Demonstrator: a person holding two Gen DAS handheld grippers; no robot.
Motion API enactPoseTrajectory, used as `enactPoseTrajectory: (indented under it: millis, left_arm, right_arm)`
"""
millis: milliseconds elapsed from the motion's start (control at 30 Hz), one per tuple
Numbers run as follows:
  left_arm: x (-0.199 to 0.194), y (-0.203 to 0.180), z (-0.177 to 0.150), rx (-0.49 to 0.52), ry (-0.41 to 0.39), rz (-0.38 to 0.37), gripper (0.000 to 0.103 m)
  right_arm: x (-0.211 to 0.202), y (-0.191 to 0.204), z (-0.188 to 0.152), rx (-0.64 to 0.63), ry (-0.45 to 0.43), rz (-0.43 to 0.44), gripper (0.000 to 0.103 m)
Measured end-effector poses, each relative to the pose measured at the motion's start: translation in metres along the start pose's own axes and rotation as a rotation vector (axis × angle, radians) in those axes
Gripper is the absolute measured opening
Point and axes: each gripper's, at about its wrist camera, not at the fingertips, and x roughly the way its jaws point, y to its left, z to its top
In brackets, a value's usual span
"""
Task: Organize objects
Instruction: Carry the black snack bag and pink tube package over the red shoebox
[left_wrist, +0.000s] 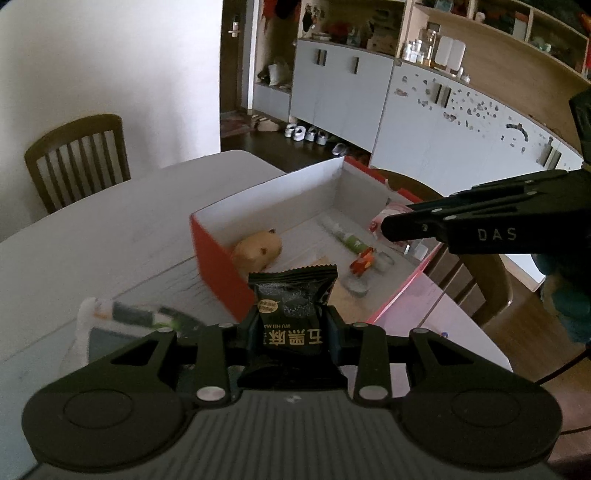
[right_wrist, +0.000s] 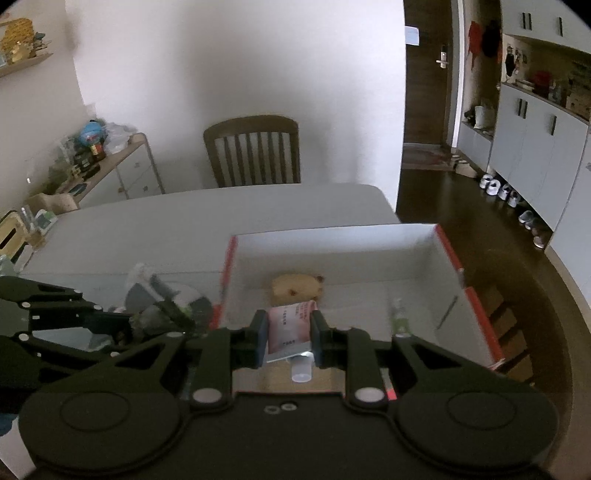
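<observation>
A red box with a white inside (left_wrist: 258, 192) stands on the grey table; it also shows in the right wrist view (right_wrist: 332, 240). My left gripper (left_wrist: 291, 325) is shut on a black snack packet (left_wrist: 291, 306) just outside the box's near corner. My right gripper (right_wrist: 288, 332) is shut on a pink tube with a white cap (right_wrist: 290, 326) and holds it above the box's near end. In the left wrist view the right gripper (left_wrist: 391, 227) reaches over the box from the right. In the box lie a tan plush toy (left_wrist: 256, 251), a green-and-white tube (left_wrist: 345, 236) and a small red-orange item (left_wrist: 364, 262).
Left of the box a green-and-white tube (left_wrist: 144, 314) lies on a grey item (left_wrist: 107, 339) on the table (left_wrist: 110, 229). A wooden chair (right_wrist: 255, 151) stands at the far side. Another chair (left_wrist: 487, 280) is at the right. Cabinets (left_wrist: 424, 122) line the wall.
</observation>
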Motion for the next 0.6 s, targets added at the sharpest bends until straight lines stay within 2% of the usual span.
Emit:
enactPoseTrajectory:
  millis: [400,600]
  left_arm:
    - [0.053,-0.036,0.032,0.046,0.046,0.018,0.034]
    - [0.087,-0.048,0.040,0.097,0.090,0.055,0.034]
  right_arm:
    - [0.017,-0.060,0.002,0.041,0.018,-0.023,0.023]
    - [0.041,-0.081,0.003,0.072,0.051,-0.018,0.023]
